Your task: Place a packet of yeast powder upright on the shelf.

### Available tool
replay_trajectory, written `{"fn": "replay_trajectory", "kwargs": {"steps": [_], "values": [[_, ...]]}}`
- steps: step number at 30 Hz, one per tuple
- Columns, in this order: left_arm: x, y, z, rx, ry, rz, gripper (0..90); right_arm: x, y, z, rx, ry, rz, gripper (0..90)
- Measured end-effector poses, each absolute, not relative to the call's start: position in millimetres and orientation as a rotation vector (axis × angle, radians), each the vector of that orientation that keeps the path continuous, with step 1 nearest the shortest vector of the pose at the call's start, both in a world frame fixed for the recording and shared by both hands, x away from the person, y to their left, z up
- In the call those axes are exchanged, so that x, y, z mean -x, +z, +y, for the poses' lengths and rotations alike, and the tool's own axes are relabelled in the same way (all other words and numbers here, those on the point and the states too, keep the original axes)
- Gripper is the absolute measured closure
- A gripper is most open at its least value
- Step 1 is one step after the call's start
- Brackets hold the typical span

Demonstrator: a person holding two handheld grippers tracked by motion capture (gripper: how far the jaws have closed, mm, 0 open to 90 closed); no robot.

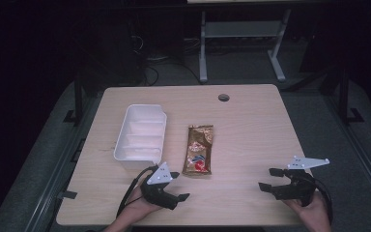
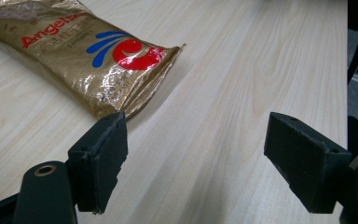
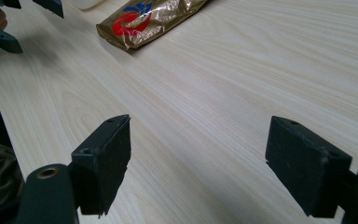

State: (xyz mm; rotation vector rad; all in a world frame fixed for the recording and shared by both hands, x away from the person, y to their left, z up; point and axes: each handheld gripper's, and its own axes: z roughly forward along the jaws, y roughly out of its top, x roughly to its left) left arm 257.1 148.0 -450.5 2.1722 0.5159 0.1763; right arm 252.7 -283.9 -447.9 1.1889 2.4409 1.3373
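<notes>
Gold packet (image 1: 198, 150) flat on table (image 1: 251, 121); both grippers wide, empty.

The counter (image 1: 251, 121) is a pale wood-grain top with rounded corners and a round cable hole (image 1: 223, 97) near its far edge. It stands on grey carpet (image 1: 43, 159) that runs around both sides. Behind it, a second desk shows its light grey legs and crossbar (image 1: 241, 34), with dark cables (image 1: 149, 63) lying loose on the floor beside them (the far room is mostly in deep shadow). Light falls mainly on the counter.
</notes>
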Motion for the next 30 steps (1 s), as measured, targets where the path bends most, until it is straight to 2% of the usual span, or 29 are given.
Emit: {"fn": "replay_trajectory", "kwargs": {"steps": [9,15,21,27,30], "values": [[-260.8,-449.4,143.2,-2.165,0.189,0.527,25.6,-252.2,-445.1,-281.9,-1.170,1.346,2.437,21.6],[-262.7,-446.5,134.9,-2.184,0.254,0.528,30.6,-259.1,-441.3,-278.3,-1.157,1.389,2.447,20.8],[-274.7,-445.9,130.9,-2.166,0.205,0.575,44.1,-279.5,-432.0,-269.4,-1.142,1.392,2.471,19.2],[-281.1,-442.7,122.0,-2.216,0.199,0.575,58.5,-304.6,-427.3,-255.5,-1.134,1.383,2.513,19.7],[-284.3,-443.3,115.8,-2.225,0.197,0.571,68.1,-317.3,-422.5,-246.0,-1.122,1.378,2.526,20.4]]}}
